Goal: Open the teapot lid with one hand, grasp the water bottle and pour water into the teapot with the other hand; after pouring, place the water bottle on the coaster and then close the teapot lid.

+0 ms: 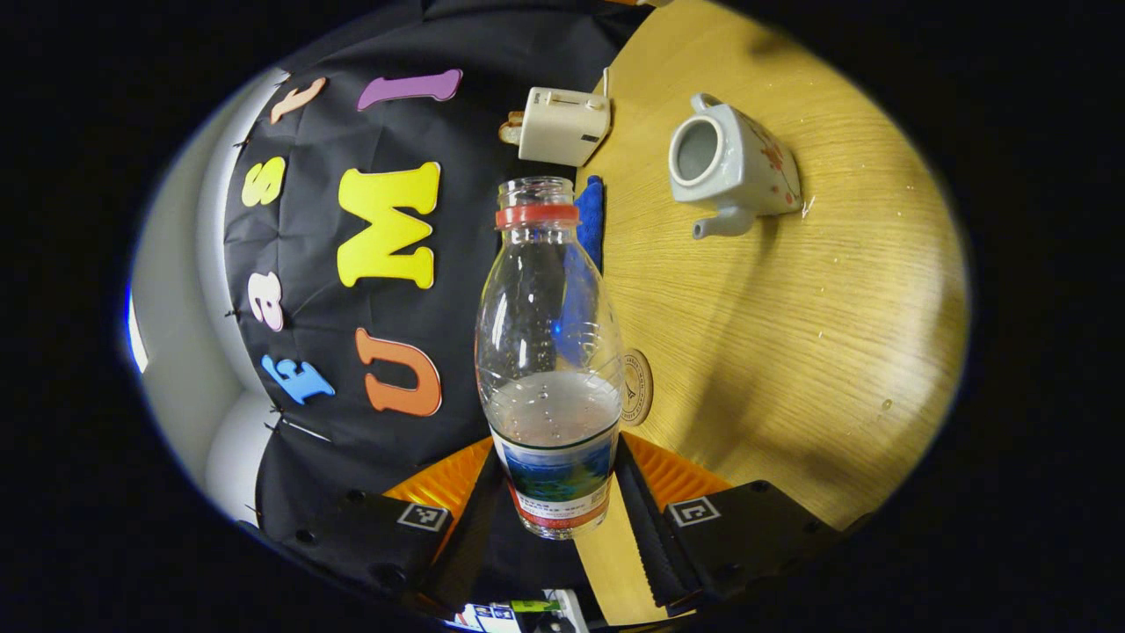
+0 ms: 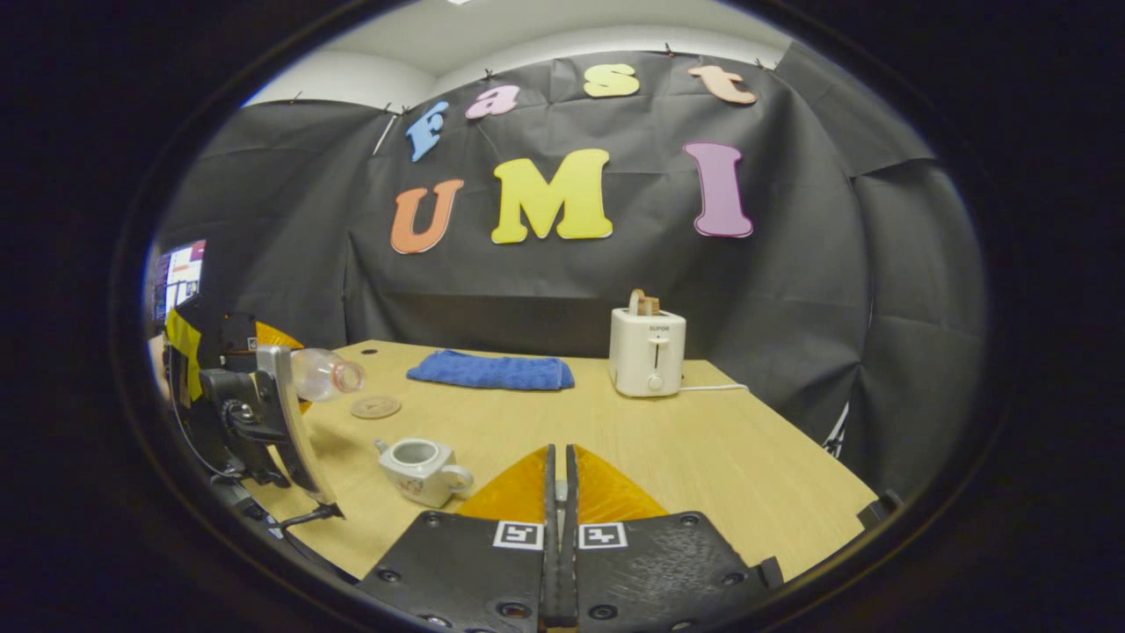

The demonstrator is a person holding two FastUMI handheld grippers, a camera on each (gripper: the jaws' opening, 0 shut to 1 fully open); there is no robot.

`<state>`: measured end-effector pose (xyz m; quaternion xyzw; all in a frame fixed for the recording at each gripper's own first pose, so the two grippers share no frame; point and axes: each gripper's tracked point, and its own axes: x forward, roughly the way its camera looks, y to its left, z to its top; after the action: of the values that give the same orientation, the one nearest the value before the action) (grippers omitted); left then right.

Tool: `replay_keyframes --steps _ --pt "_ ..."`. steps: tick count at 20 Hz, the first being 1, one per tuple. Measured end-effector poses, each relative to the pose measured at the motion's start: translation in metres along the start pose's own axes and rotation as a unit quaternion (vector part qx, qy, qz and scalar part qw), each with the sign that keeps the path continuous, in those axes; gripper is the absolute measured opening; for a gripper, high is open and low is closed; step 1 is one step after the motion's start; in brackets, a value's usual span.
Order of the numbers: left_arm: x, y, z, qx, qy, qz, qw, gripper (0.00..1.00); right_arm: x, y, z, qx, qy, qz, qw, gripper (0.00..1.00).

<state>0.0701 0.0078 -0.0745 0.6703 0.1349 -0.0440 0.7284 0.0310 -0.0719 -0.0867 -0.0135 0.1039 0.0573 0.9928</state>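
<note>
Gripping the bottle [image 1: 551, 369] low on its body, the left gripper [image 1: 556, 514] holds it tilted beside the coaster [image 1: 636, 387]. Teapot [image 1: 731, 167] stands lidless on the tabletop [image 1: 791, 352]; pouring seems done or under way. Right gripper [image 2: 559, 492] fingers closed, apparently empty; lid unaccounted for.

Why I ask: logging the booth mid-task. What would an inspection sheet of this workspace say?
Surface: wooden table, a few droplets.
Job's things: water bottle uncapped, part full, tipped sideways; teapot lid off; coaster bare.
Clutter: toaster, blue cloth.
Grippers: left gripper jaws on the bottle; right gripper jaws shut.
Cables: toaster's white cord.
Surroundings: black cloth wall, screen.
</note>
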Motion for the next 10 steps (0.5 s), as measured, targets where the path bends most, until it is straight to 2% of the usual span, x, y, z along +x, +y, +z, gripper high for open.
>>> replay_keyframes --steps 3,9,10 --pt "-0.002 -0.001 0.009 0.04 -0.001 -0.011 0.999 0.75 -0.001 -0.005 -0.001 0.004 -0.002 -0.002 1.0 0.0" --pt "0.001 0.003 0.017 0.082 -0.002 -0.031 0.996 0.76 -0.004 -0.01 -0.004 0.008 -0.002 -0.001 1.0 0.0" --pt "0.001 0.001 0.017 0.087 -0.001 -0.035 0.996 0.79 -0.004 -0.011 -0.004 0.008 -0.001 0.0 1.0 0.0"
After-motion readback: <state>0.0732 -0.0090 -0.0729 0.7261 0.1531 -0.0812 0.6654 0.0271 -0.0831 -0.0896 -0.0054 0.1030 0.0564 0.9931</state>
